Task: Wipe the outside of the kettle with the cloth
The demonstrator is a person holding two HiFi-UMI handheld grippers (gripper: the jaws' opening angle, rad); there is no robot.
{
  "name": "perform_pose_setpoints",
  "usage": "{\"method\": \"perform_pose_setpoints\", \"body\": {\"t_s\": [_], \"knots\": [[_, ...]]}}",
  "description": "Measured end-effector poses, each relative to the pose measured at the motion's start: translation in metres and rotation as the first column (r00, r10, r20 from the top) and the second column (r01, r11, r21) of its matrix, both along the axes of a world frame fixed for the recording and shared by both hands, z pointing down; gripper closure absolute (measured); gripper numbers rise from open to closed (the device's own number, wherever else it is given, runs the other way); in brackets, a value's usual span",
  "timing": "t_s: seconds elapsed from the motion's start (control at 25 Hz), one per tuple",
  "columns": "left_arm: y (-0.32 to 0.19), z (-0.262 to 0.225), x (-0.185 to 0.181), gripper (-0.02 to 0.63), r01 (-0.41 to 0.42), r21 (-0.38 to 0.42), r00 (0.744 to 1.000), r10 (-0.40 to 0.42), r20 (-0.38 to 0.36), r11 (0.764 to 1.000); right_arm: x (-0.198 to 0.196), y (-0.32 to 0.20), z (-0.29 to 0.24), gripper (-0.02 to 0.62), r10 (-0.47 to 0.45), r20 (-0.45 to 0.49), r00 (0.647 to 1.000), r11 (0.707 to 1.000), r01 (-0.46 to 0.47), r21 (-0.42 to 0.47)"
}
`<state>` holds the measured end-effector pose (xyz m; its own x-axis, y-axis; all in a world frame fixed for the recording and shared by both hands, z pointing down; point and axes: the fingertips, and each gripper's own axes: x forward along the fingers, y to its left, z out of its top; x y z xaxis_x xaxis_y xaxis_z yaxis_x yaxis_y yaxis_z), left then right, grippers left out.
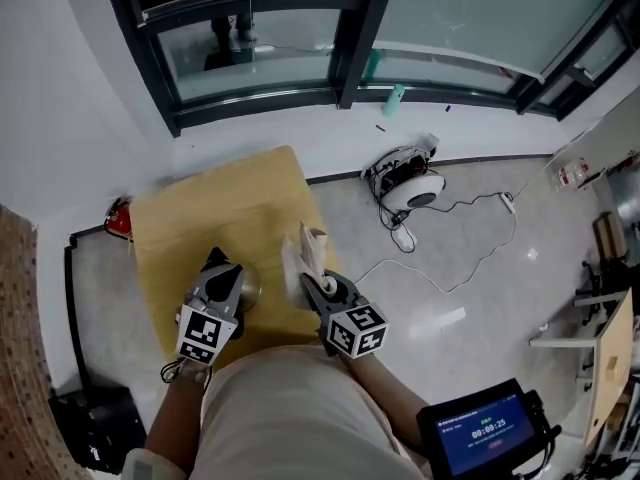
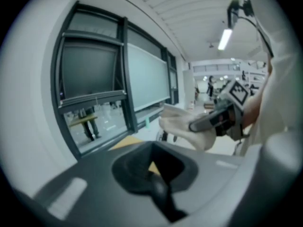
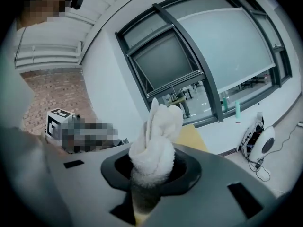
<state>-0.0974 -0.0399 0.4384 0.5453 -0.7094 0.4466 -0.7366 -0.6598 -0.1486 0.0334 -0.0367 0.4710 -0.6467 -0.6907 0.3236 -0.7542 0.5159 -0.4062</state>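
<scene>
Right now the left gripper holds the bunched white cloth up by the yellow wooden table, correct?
Not quite. The bunched white cloth is clamped in the right gripper, not the left gripper. The right gripper view shows it standing up between that gripper's jaws. The rest holds: it is held up by the yellow wooden table.

Lower centre: left gripper [image 2: 158, 188], jaws together. Centre right: right gripper [image 2: 198, 125] clamping cloth [image 2: 177, 122]. Upper left: window [image 2: 94, 79].
</scene>
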Motion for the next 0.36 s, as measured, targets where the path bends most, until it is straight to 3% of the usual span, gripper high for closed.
{"method": "perform_pose_setpoints", "body": {"t_s": [0.2, 0.36], "knots": [[0.005, 0.012, 0.011, 0.609, -0.063, 0.005, 0.981, 0.061, 0.183, 0.998, 0.006, 0.0, -0.001, 0.503, 0.019, -0.011, 1.0, 1.0, -0.02, -0.006], [0.003, 0.015, 0.011, 0.609, -0.063, -0.032, 0.978, 0.068, 0.197, 0.997, 0.009, -0.001, -0.001, 0.503, 0.042, -0.002, 0.999, 0.999, -0.042, -0.01]]}}
